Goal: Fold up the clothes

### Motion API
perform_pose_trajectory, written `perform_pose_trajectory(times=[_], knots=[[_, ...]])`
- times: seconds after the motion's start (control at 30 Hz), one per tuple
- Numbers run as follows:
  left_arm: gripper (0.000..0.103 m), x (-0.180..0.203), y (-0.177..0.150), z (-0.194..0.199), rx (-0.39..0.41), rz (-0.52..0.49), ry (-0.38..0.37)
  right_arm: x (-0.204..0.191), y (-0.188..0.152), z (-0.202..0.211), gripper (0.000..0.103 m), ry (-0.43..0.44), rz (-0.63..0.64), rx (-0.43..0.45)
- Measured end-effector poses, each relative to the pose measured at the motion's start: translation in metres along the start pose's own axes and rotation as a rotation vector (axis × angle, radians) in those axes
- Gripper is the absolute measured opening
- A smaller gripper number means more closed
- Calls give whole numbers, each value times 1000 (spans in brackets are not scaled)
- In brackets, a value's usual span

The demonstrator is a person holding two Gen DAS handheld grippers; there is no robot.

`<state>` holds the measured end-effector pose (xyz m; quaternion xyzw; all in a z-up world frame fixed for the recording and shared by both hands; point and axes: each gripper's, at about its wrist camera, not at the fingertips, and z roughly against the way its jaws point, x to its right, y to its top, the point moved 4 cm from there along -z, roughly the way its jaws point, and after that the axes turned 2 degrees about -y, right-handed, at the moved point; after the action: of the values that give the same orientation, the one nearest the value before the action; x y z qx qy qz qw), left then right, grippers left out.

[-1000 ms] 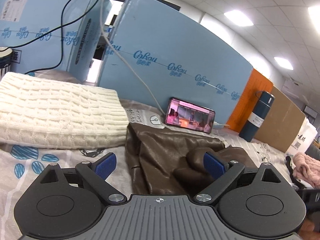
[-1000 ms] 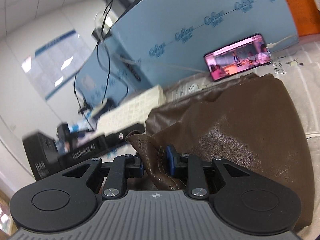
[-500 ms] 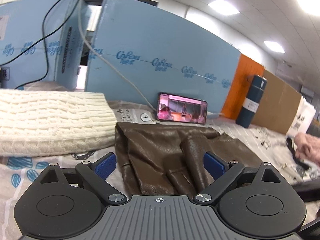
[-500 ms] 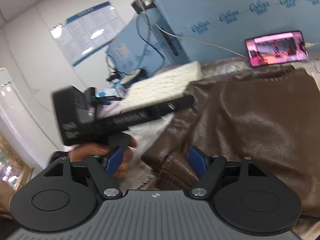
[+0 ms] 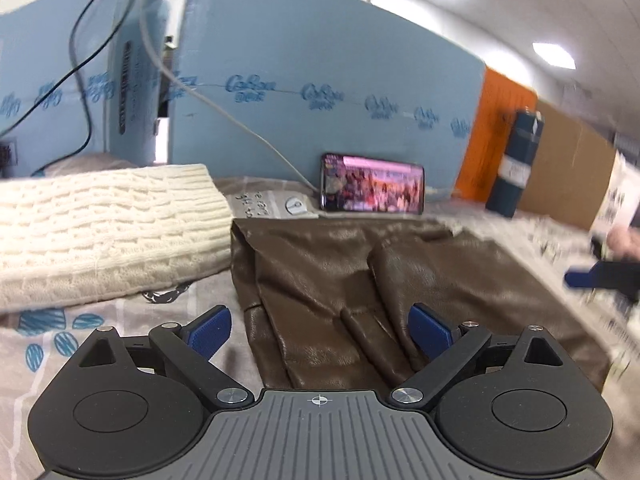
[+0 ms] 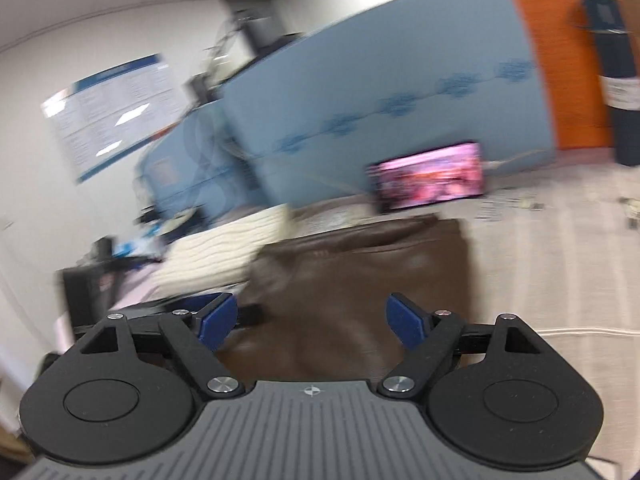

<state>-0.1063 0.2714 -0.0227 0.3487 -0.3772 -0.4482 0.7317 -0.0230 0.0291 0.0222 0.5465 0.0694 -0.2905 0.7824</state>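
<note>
A brown leather garment (image 5: 360, 280) lies folded flat on the patterned bedsheet; it also shows in the right wrist view (image 6: 360, 272), blurred. My left gripper (image 5: 320, 328) is open and empty, hovering just in front of the garment's near edge. My right gripper (image 6: 314, 322) is open and empty above the garment's near part. One blue fingertip of the right gripper (image 5: 584, 278) shows at the right edge of the left wrist view. A folded cream knit sweater (image 5: 100, 228) lies left of the brown garment, also in the right wrist view (image 6: 224, 248).
A phone (image 5: 372, 190) playing video leans on the blue foam board (image 5: 320, 80) behind the garment. A dark blue flask (image 5: 516, 164) stands at the back right by an orange panel. Cables hang at the back left.
My right gripper opened and let go of the brown garment's edge, then pulled back to the right. The garment now lies flat. My left gripper stayed open and drew back slightly.
</note>
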Motion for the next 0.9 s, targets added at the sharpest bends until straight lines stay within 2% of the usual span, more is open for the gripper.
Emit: perform_pose_trajectory(times=[0.13,0.27,0.43,0.57,0.73,0.83,0.9], knots=[[97,-23,3,-1,-27,213,-87,33,-5,-12,81,-92,-97,-29],[98,-33,-3,-8,-93,325,-133,51,-13,-19,82,-83,-188,-64],[102,-25,-6,-9,-110,310,-162,49,-16,-27,89,-63,-200,-91],[103,-15,-8,-12,-124,307,-219,45,-16,-37,95,-64,-193,-121],[103,-15,-8,-12,-125,341,-265,54,-14,-37,91,-86,-220,-112],[103,-10,-8,-14,-134,311,-262,60,-13,-35,91,-70,-257,-111],[103,-5,-9,-15,-136,288,-265,55,-14,-37,92,-76,-235,-116]])
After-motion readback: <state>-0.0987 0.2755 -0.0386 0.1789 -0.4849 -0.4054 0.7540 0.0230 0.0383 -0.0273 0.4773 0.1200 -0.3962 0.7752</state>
